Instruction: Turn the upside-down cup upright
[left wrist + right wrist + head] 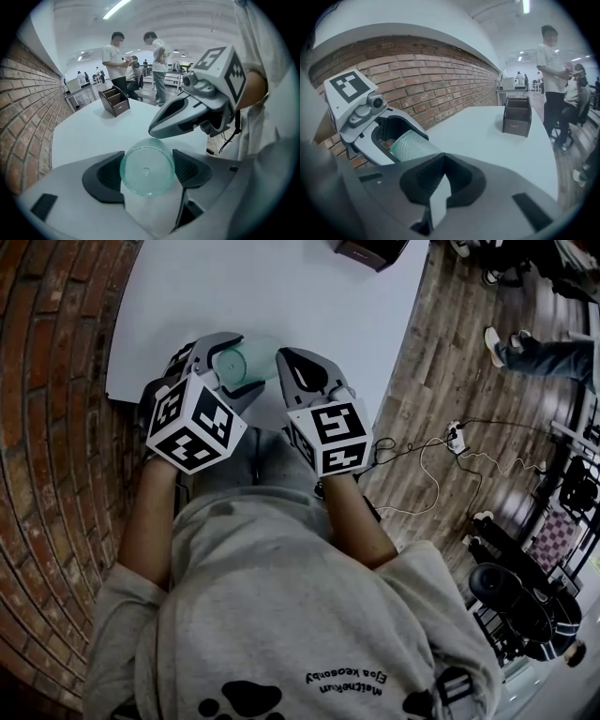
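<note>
A translucent green cup (251, 360) sits between the jaws of my left gripper (236, 367), which is shut on it near the front edge of the white table (281, 296). In the left gripper view the cup (146, 172) is tilted, its closed base facing the camera and both pads against its sides. My right gripper (284, 360) hovers just right of the cup, shut with nothing in it. The right gripper view shows its shut jaws (440, 180) and, to their left, the cup (412, 145) inside the left gripper (370, 126).
A dark brown box (370, 249) stands at the table's far side. A brick wall (56, 381) runs along the left. Cables and a power strip (455, 437) lie on the wooden floor at right. People (115, 58) stand beyond the table.
</note>
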The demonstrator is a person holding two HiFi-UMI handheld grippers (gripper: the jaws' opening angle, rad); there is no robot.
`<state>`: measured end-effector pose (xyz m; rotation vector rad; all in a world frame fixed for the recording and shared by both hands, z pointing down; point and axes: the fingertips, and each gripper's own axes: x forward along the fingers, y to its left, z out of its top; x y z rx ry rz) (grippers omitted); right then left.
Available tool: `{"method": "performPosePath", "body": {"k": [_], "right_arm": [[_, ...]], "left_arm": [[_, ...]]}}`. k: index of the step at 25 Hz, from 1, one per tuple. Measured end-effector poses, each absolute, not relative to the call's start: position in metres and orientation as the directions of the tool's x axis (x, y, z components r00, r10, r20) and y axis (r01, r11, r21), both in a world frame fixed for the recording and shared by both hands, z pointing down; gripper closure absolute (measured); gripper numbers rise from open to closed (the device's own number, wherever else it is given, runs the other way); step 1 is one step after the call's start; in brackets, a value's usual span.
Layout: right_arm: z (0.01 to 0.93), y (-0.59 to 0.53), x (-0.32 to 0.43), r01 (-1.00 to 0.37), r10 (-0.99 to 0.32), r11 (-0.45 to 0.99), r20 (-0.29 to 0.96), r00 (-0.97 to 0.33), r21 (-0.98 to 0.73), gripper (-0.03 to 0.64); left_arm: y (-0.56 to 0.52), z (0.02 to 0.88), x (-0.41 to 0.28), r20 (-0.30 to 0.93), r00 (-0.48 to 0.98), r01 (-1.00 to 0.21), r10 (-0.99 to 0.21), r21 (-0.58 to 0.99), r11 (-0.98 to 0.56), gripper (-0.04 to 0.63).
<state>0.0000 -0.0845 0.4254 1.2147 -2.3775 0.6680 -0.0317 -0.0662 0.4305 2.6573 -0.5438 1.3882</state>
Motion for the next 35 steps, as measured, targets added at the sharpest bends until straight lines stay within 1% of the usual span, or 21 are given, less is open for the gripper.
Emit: {"method": "performPosePath", "body": {"k": [10,25,35], "right_arm": [[0.442,-0.083,0.002,-0.837,-0.636,0.489,0.557,-0.534,-0.245,0.611],[0.437,-0.068,0.037,-0.886,-0.675,0.407,0.580,-0.456,-0.222,0.611],[0.436,-0.060,0.060,-0.909,-0.702,0.352,0.580,-0.413,-0.222,0.611]], "left_arm": [[-0.066,0.422,-0.019,0.796,0.548,-0.329,-0.258,-0.079,-0.941,0.272],[-0.066,0.441,-0.010,0.864,0.466,-0.229,-0.192,-0.092,-0.969,0.272],[-0.064,0.453,0.004,0.886,0.429,-0.180,-0.176,-0.107,-0.978,0.272]]}}
